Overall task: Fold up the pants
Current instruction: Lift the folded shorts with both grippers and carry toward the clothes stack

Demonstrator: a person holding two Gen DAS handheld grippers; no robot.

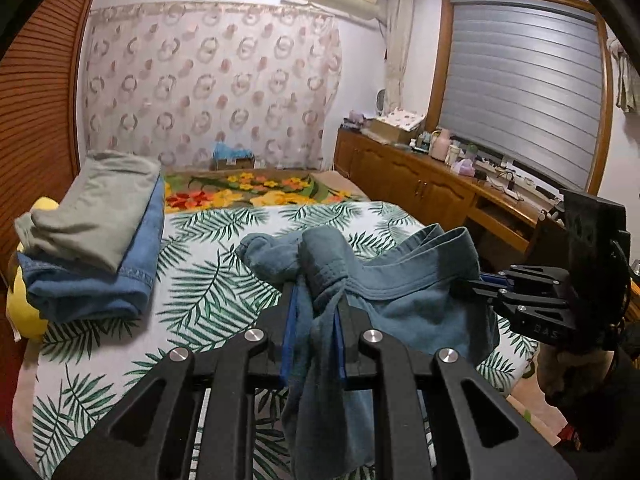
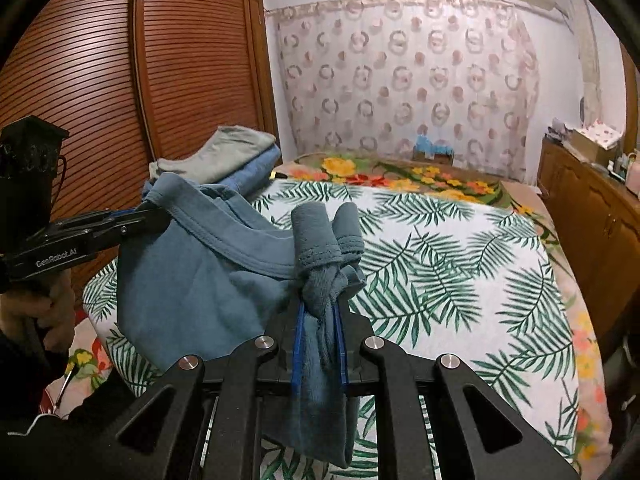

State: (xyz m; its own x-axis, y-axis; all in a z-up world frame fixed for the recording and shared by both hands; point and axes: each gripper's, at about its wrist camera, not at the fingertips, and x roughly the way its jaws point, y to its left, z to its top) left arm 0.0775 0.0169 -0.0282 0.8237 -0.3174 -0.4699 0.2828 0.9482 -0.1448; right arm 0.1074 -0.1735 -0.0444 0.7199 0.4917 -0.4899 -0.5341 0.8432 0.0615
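A pair of teal-blue pants point(image 1: 404, 312) hangs in the air between both grippers, above the near end of the bed. My left gripper point(image 1: 314, 288) is shut on a bunched part of the waistband. My right gripper point(image 2: 320, 300) is shut on another bunched part of the same pants point(image 2: 192, 280). The waistband stretches between them and the cloth sags below. The right gripper also shows at the right of the left wrist view point(image 1: 476, 284), and the left gripper at the left of the right wrist view point(image 2: 156, 216).
The bed has a palm-leaf sheet point(image 2: 460, 264) and a floral blanket point(image 1: 256, 190) at the far end. A stack of folded clothes, grey on blue point(image 1: 92, 236), lies at the bed's left edge by the wooden wardrobe point(image 2: 120, 80). A wooden sideboard point(image 1: 432, 184) with clutter runs along the right.
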